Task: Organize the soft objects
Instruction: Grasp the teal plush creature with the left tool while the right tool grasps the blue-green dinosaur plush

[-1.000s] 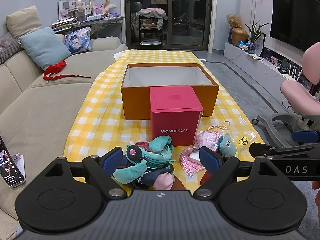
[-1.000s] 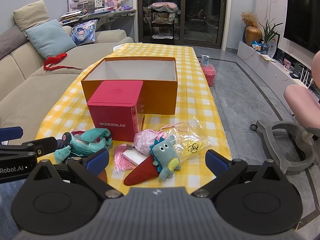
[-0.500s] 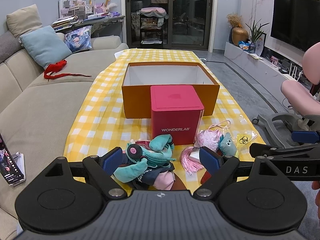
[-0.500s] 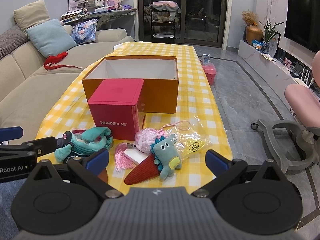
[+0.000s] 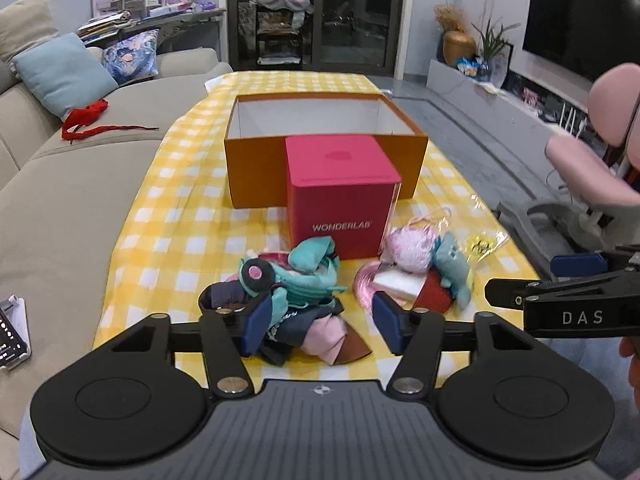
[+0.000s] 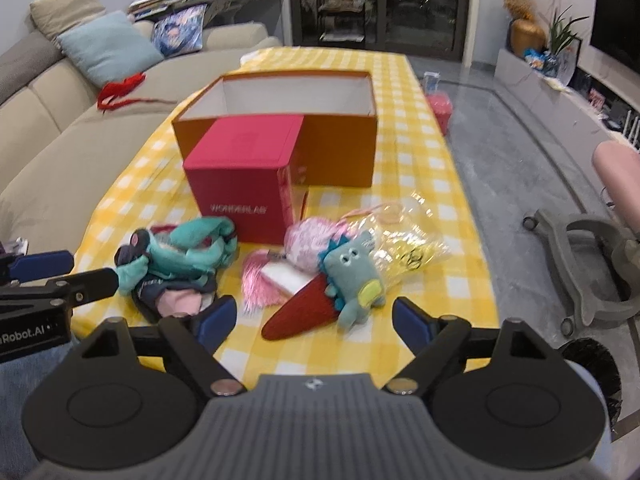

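Soft objects lie in two small heaps at the near end of a long surface (image 5: pixel 188 200) covered by a yellow and white checked cloth.

The left hand-held gripper (image 5: pixel 320 326) hangs just above the nearer heap, a teal plush toy (image 5: pixel 296 276) tangled with dark and pale pink fabric. Its jaws have just been closing and stand partly open, with the fabric between the blue pads; whether the pads press on it cannot be told.

The right hand-held gripper (image 6: pixel 314 320) hovers over the surface edge beside it, to the right. Its jaws have also just been closing and remain wide, holding nothing. Just ahead of its fingers lie a red cone-shaped piece (image 6: pixel 304 314) and a small blue-green monster plush (image 6: pixel 354 280), which rests partly on the cone. Touching these, slightly farther, are a pink tassel (image 6: pixel 256 280), a pink fluffy ball (image 6: pixel 310 242) and a crinkled clear plastic bag (image 6: pixel 408 248).

Beyond both heaps stands a closed pink cube box (image 5: pixel 340 196) with white lettering. Directly behind it, touching or nearly so, sits an open orange box (image 5: pixel 256 172) with a white interior.

Far left of both grippers runs a beige sofa (image 5: pixel 60 200).
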Demonstrator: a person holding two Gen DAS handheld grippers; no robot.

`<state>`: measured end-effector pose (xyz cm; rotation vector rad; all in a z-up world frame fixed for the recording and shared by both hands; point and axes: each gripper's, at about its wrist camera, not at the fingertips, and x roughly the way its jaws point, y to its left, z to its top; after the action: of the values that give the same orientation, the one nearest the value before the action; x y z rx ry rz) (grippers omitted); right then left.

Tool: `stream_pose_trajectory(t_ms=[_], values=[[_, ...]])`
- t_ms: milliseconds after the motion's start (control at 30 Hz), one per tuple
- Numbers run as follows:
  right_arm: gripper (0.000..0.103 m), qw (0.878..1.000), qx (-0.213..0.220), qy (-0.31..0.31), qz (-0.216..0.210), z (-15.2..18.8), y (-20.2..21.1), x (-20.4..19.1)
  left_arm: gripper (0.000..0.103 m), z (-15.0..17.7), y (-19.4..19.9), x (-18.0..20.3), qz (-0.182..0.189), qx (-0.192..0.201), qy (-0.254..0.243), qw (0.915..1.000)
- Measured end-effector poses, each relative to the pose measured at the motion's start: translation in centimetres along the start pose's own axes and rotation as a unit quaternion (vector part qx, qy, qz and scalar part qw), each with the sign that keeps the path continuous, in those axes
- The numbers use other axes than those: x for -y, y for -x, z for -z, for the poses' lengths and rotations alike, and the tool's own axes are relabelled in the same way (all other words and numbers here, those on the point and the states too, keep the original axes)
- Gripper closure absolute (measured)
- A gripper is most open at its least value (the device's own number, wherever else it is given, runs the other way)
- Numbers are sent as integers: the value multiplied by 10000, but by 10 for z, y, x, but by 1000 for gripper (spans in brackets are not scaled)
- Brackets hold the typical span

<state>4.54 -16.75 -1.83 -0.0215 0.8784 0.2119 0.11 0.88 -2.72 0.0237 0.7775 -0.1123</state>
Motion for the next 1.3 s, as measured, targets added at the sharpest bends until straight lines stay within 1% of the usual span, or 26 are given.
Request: stream_pose_trajectory(t_ms=[100, 133, 200, 267, 333, 367, 400, 500, 567, 633, 700, 833, 933, 967, 1000, 1067, 1100, 1133, 1167, 1200, 1233, 1267, 1300], values=[[19, 9998, -109, 125, -77, -1, -10, -3, 37, -2, -7, -5, 51, -38, -49, 10000], [19, 9997, -132, 160, -99, -2, -14, -3, 37, -3, -11, -6, 15, -59, -37, 10000], [19, 9996, -160, 211, -81, -5, -23, -3, 37, -6, -18, -10, -42, -126, 12, 9999], [20, 9995, -197, 244, -77, -9, -33, 0, 37, -10, -26, -13, 0, -166, 19, 9999], [25, 9992, -272, 287, -43, -13, -43, 4, 37, -12, -36, -14, 116, -266, -85, 9995], [26, 9991, -297, 296, -34, -14, -48, 6, 35, -14, -41, -14, 97, -305, -124, 9994], [27, 9990, -324, 294, -27, -17, -55, 9, 31, -15, -46, -15, 70, -331, -124, 9993], [32, 9989, -404, 256, 26, -23, -72, 19, 29, -17, -60, -20, 74, -408, -75, 9991], [34, 9985, -483, 242, 70, -26, -85, 25, 29, -19, -67, -20, 22, -456, -175, 9988], [34, 9980, -580, 227, 94, -29, -99, 31, 27, -22, -73, -19, -55, -437, -344, 9984], [34, 9975, -669, 204, 69, -31, -113, 35, 24, -27, -79, -17, -53, -413, -497, 9979], [34, 9968, -792, 92, -15, -33, -131, 38, 24, -39, -97, -10, -33, -417, -806, 9959], [35, 9962, -853, 63, -140, -32, -140, 38, 26, -47, -117, -7, -23, -563, -960, 9938], [37, 9961, -864, 68, -173, -31, -142, 38, 30, -48, -124, -6, -26, -625, -991, 9931], [38, 9960, -876, 86, -169, -29, -144, 37, 37, -48, -131, -5, -38, -728, -1032, 9920], [42, 9961, -854, 141, -146, -28, -147, 37, 45, -46, -143, -3, -96, -913, -1149, 9891], [47, 9962, -846, 173, -130, -27, -148, 36, 50, -43, -147, -2, -113, -944, -1178, 9885], [55, 9964, -826, 191, -90, -27, -148, 37, 54, -41, -150, -2, -123, -948, -1172, 9885], [55, 9965, -803, 208, -43, -27, -148, 38, 68, -40, -151, -2, -132, -954, -1173, 9884], [57, 9967, -791, 176, -67, -27, -147, 40, 77, -38, -152, -2, -152, -929, -1166, 9887], [58, 9968, -784, 114, -84, -27, -146, 41, 79, -37, -150, -2, -158, -885, -1129, 9895], [60, 9970, -768, 101, -84, -27, -145, 42, 85, -37, -147, -3, -130, -844, -1090, 9904], [61, 9971, -742, 128, -65, -27, -143, 42, 87, -37, -144, -3, -122, -770, -1077, 9911]])
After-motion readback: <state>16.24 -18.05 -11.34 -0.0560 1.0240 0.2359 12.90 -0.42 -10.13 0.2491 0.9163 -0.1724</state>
